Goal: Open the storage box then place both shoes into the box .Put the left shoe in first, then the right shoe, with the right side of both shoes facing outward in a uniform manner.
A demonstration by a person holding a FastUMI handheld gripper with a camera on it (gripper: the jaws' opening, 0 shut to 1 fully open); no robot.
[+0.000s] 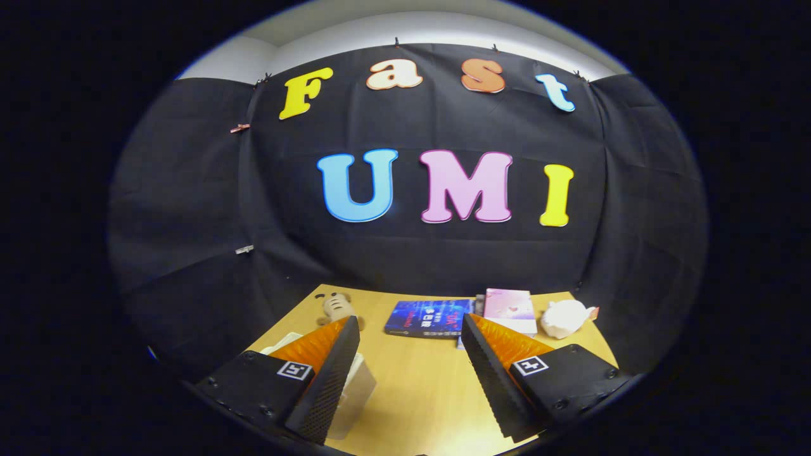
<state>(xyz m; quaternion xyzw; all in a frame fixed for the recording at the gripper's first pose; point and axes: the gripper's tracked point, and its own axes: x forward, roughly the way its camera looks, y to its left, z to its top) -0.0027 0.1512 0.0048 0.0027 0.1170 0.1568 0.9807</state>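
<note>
we're holding the tool (410, 354) spread, pinching nothing, above the table (418, 392); pale box (355, 396) partly hidden under the left finger, progress unclear.

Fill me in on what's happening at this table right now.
A hand-held gripper hovers above a wooden table, open, with nothing between its fingers. A pale box-like container sits partly behind one finger. Beyond the fingers, near the booth wall, lie a small plush toy, a blue book, a pink book and a white figurine.

Tool (410, 329) level, fingers wide apart, nothing btwn them.
</note>
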